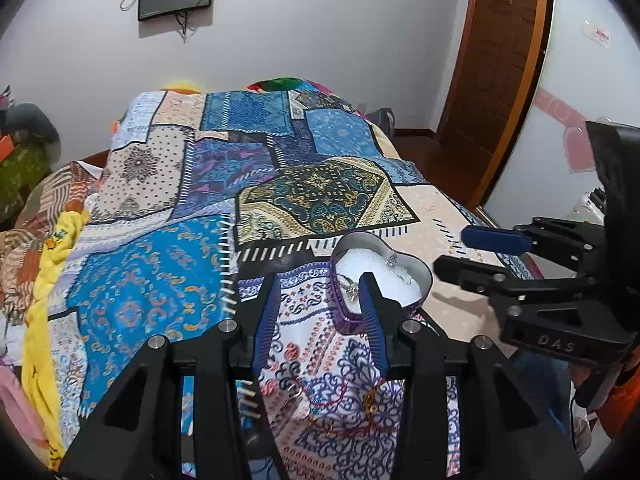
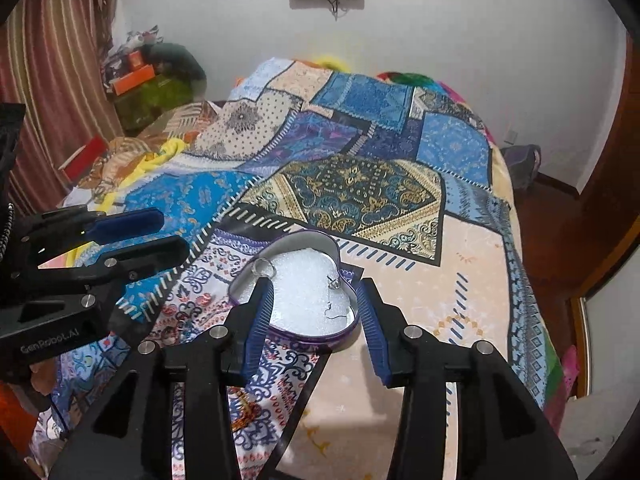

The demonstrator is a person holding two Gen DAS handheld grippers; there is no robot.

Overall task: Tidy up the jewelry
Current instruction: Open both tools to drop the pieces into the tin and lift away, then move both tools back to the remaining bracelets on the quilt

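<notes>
A purple heart-shaped tin (image 1: 416,270) (image 2: 320,336) with white foam lining sits on the patchwork bedspread. In it lie a silver ring (image 1: 350,288) (image 2: 264,267), a small silver pendant (image 1: 391,259) (image 2: 334,282) and a thin wire earring (image 2: 334,314). A red-thread bracelet with gold pieces (image 1: 370,402) lies on the cloth between my left gripper's arms. My left gripper (image 1: 322,292) is open and empty, just short of the tin's left side. My right gripper (image 2: 314,294) is open and empty, its fingers either side of the tin's near edge.
The bed's patchwork cover (image 1: 200,264) (image 2: 400,184) spreads ahead. Crumpled yellow and striped bedding (image 1: 48,240) lies at its left. A wooden door (image 1: 492,60) stands at the right. Boxes and clutter (image 2: 144,80) sit by the curtain.
</notes>
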